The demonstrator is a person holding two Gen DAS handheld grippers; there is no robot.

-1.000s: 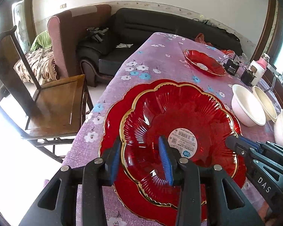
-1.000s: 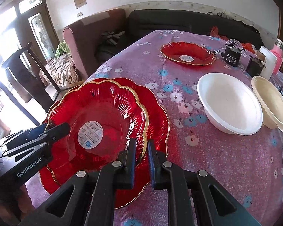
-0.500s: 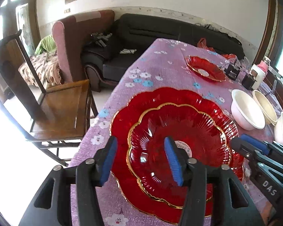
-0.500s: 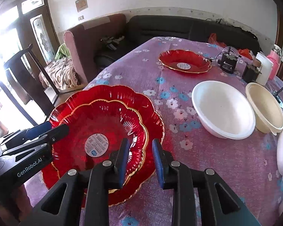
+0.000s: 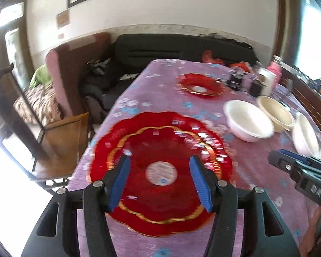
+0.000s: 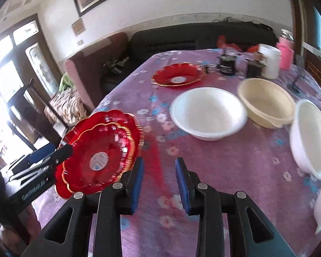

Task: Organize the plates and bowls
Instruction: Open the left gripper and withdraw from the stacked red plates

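A small gold-rimmed red plate (image 5: 160, 150) lies stacked on a larger red plate (image 5: 109, 141) near the table's left edge. My left gripper (image 5: 159, 180) hangs above and short of this stack, jaws opening, nothing pressed between the pads. In the right wrist view the stack (image 6: 100, 150) is at the left, with the left gripper (image 6: 53, 157) at its near rim. My right gripper (image 6: 159, 182) is over bare cloth right of the stack, jaws opening and empty. A third red plate (image 6: 178, 77) sits far back. A white bowl (image 6: 207, 113), a cream bowl (image 6: 265, 102) and another white bowl (image 6: 310, 137) stand to the right.
The table wears a purple flowered cloth (image 6: 224, 167). Dark jars (image 6: 226, 64), a white container (image 6: 270, 64) and a pink cup (image 6: 286, 57) crowd the far right corner. A wooden chair (image 5: 62, 141) stands by the table's left edge; an armchair (image 5: 75, 70) and black sofa (image 5: 182, 47) lie beyond.
Both grippers have let go of the small red plate's near rim, widened their jaws and drawn back and upward. The plate now rests on the larger one.
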